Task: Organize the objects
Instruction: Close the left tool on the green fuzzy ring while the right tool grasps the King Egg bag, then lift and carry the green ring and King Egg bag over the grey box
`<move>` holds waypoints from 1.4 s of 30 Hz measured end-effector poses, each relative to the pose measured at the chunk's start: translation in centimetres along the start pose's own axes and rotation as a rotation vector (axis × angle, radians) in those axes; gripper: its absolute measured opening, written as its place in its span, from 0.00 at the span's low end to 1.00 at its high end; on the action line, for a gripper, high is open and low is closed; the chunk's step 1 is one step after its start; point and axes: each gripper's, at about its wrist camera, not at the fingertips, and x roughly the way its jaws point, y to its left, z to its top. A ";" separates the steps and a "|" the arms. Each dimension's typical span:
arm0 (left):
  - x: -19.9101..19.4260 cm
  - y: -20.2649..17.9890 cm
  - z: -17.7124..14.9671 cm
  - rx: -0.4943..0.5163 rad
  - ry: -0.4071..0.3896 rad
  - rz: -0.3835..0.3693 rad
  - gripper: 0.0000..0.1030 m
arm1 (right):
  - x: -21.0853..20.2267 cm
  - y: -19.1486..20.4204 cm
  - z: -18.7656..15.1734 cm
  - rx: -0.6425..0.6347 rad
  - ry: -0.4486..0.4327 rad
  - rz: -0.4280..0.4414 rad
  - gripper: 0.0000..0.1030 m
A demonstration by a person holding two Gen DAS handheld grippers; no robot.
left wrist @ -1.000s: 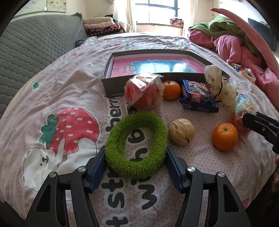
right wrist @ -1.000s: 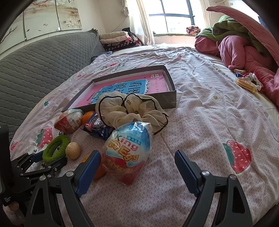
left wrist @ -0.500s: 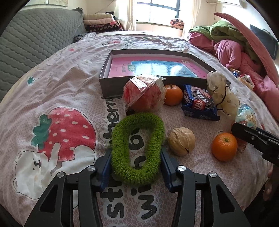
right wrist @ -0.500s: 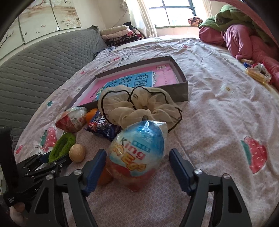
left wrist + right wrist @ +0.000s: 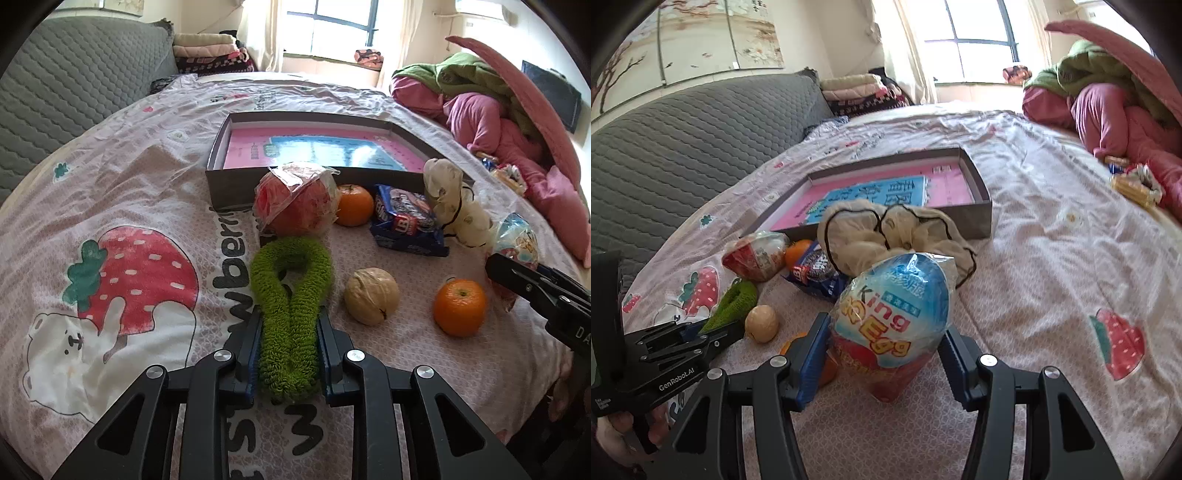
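Note:
My left gripper (image 5: pixel 288 354) is shut on a green fuzzy scrunchie (image 5: pixel 291 291), squeezed flat, on the bedsheet. My right gripper (image 5: pixel 886 354) has its jaws around a wrapped King Egg (image 5: pixel 892 317), the blue pads touching its sides. A shallow grey box with a pink and blue lining (image 5: pixel 314 147) lies behind the objects. In front of it are a red wrapped ball (image 5: pixel 295 201), two oranges (image 5: pixel 354 205) (image 5: pixel 460 306), a walnut (image 5: pixel 371 295), a blue snack pack (image 5: pixel 404 218) and a cream scrunchie (image 5: pixel 458 206).
A grey quilted headboard (image 5: pixel 683 136) runs along the left. Pink and green bedding (image 5: pixel 498 110) is piled at the right. Small wrapped snacks (image 5: pixel 1137 184) lie by that pile. The bed's near edge is just below both grippers.
My left gripper has closed on the green scrunchie and squashed it from a ring into a narrow loop. My right gripper has narrowed onto the King Egg.

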 end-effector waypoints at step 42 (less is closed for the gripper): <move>-5.8 -3.3 1.2 0.034 -0.186 -0.007 0.24 | -3.5 3.2 0.6 -0.182 -0.156 -0.018 0.55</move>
